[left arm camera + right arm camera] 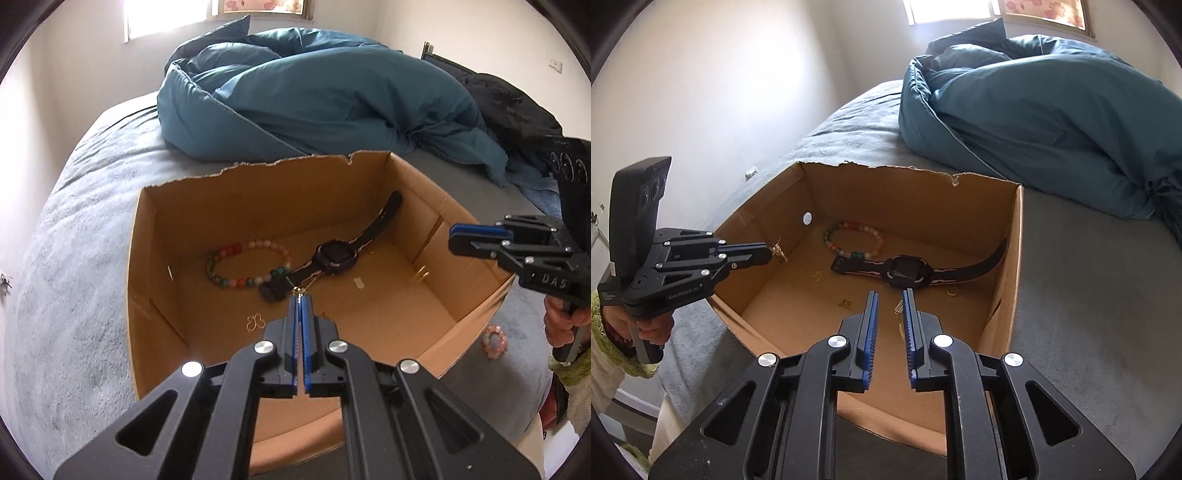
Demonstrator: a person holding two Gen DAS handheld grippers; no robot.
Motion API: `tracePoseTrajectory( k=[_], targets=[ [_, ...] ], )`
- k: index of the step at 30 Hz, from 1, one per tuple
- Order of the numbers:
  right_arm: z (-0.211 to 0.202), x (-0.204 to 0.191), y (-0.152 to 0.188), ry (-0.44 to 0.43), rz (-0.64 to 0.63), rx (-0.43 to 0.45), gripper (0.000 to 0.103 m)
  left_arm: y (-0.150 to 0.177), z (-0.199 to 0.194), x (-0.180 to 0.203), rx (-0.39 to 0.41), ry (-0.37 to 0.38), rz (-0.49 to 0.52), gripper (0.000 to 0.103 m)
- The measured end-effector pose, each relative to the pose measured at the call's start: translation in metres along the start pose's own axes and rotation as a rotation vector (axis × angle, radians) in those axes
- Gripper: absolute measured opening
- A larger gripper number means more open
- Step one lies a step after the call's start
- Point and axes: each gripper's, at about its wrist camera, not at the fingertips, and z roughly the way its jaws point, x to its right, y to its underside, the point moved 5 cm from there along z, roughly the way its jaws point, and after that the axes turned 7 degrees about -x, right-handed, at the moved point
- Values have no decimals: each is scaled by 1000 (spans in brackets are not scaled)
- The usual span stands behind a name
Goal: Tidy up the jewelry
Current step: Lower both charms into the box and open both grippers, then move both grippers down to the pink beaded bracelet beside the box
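Left gripper (300, 300): jaws clenched on a small gold chain (300, 291), held over the cardboard box (236, 184); side reads "GenRobot.AI"
Right gripper (890, 293): jaws released, nothing between them; body marked "DAS"
Watch (903, 274): on box floor just past right jaws
Bead bracelet (849, 240): beyond watch

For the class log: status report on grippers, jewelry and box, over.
Left gripper shut on small gold piece over cardboard box. Right gripper open, empty. Bead bracelet, watch inside. Nothing blocking.
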Motion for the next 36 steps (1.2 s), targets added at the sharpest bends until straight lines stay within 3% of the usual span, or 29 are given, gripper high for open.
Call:
tracePoseTrajectory(
  k=[2,10,16,18,26,31,36],
  targets=[
    [-1,2,1,-2,11,5,17,1,-2,-1,5,1,-4,15],
    [-14,2,-1,-7,23,39,22,1,-18,0,41,-18,-14,17],
    [-50,1,9,6,40,102,33,8,-56,12,102,-33,-12,18],
    [-68,2,17,23,51,128,39,13,-72,18,130,-30,-11,21],
    [-129,17,76,59,132,208,40,45,-120,67,220,5,40,36],
    [-143,22,110,50,164,218,40,70,-111,110,232,59,80,39],
    [-126,33,135,38,184,169,39,82,-64,150,190,141,99,40]
  ],
)
